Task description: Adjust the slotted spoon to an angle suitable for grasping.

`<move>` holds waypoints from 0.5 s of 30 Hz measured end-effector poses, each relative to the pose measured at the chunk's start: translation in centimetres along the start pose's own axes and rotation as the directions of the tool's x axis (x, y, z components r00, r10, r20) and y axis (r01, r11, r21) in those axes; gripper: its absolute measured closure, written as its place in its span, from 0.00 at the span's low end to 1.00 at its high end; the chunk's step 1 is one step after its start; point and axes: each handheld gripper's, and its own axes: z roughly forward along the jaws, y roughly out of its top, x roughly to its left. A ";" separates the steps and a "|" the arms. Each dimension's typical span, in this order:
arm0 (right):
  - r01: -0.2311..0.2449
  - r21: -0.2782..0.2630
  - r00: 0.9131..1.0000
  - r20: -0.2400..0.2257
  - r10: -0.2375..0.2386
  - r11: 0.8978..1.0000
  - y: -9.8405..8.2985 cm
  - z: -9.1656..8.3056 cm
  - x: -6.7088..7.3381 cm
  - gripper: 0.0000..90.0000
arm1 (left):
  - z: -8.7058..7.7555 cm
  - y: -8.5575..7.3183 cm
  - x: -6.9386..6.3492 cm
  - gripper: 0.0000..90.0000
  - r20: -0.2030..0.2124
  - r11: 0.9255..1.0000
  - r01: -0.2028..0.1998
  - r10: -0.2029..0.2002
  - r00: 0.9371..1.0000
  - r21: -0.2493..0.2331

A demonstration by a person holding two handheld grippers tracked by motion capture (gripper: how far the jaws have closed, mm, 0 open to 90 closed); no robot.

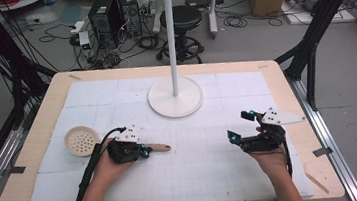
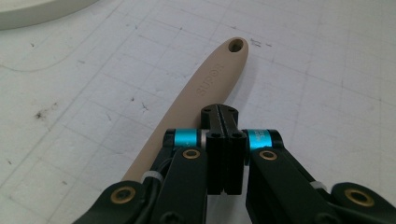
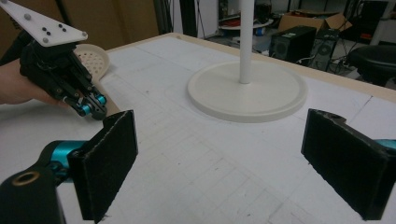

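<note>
A beige skimmer lies on the white mat, its round perforated bowl [image 1: 81, 141] at the left and its long handle [image 1: 160, 147] pointing right. My left gripper [image 1: 145, 151] hovers low over the handle with its jaws pressed together. In the left gripper view the shut jaws [image 2: 223, 116] sit just above the handle [image 2: 212, 77], with nothing between the pads. My right gripper [image 1: 240, 125] rests at the right of the mat, wide open and holding nothing. In the right gripper view its pads [image 3: 109, 158] stand far apart, and the left gripper [image 3: 91, 105] is at the upper left beside the bowl [image 3: 93, 58].
A white stand with a round base [image 1: 175, 97] and a tall pole [image 1: 172, 41] rises at the back centre of the mat. The wooden table edge [image 1: 34, 131] frames the mat. Beyond the table are a black stool [image 1: 180, 17], computer towers and cardboard boxes.
</note>
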 end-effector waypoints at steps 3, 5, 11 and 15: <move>-0.002 0.001 1.000 0.000 0.002 1.000 0.0 0.0 0.0 0.11 | -0.5 0.2 -0.1 1.00 0.000 1.000 -0.011 0.011 1.000 -0.028; -0.005 0.006 1.000 -0.003 0.005 1.000 0.0 0.0 0.0 0.11 | -1.0 0.3 -0.1 1.00 -0.001 0.999 -0.011 0.011 1.000 -0.054; 0.002 0.015 1.000 -0.009 -0.002 1.000 -0.1 0.3 0.2 0.11 | -3.1 0.4 0.1 0.96 0.025 0.988 0.006 -0.002 1.000 -0.155; 0.004 0.019 1.000 -0.014 -0.004 1.000 -0.1 0.5 0.4 0.11 | -4.3 0.8 -0.1 0.87 0.003 0.981 -0.025 0.026 1.000 -0.191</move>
